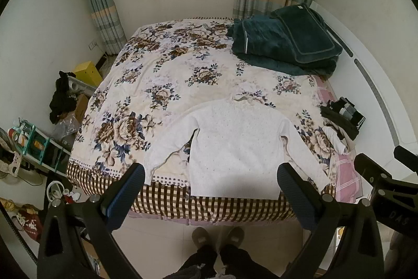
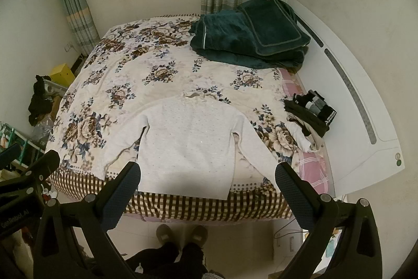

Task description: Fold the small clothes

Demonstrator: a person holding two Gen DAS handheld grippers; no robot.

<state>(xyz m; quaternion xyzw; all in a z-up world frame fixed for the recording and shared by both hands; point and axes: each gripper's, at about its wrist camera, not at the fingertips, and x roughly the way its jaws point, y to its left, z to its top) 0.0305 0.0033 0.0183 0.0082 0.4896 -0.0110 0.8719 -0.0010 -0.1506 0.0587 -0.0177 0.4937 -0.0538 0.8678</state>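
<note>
A small white long-sleeved sweater (image 1: pixel 235 145) lies flat and spread out on the near part of the floral bedspread (image 1: pixel 167 75), collar away from me, both sleeves slanting outward toward the near edge. It also shows in the right wrist view (image 2: pixel 188 145). My left gripper (image 1: pixel 211 174) is open and empty, held above the sweater's hem at the bed's near edge. My right gripper (image 2: pixel 209 171) is open and empty too, in much the same place. Part of the right gripper's body (image 1: pixel 386 182) shows in the left wrist view.
A folded dark green blanket (image 1: pixel 284 41) lies at the bed's far right. A pile of dark and white small clothes (image 1: pixel 339 122) sits at the right edge. Clutter, a shelf rack (image 1: pixel 39 145) and a yellow box (image 1: pixel 87 73) stand left of the bed. My slippered feet (image 1: pixel 216 237) are on the tiled floor.
</note>
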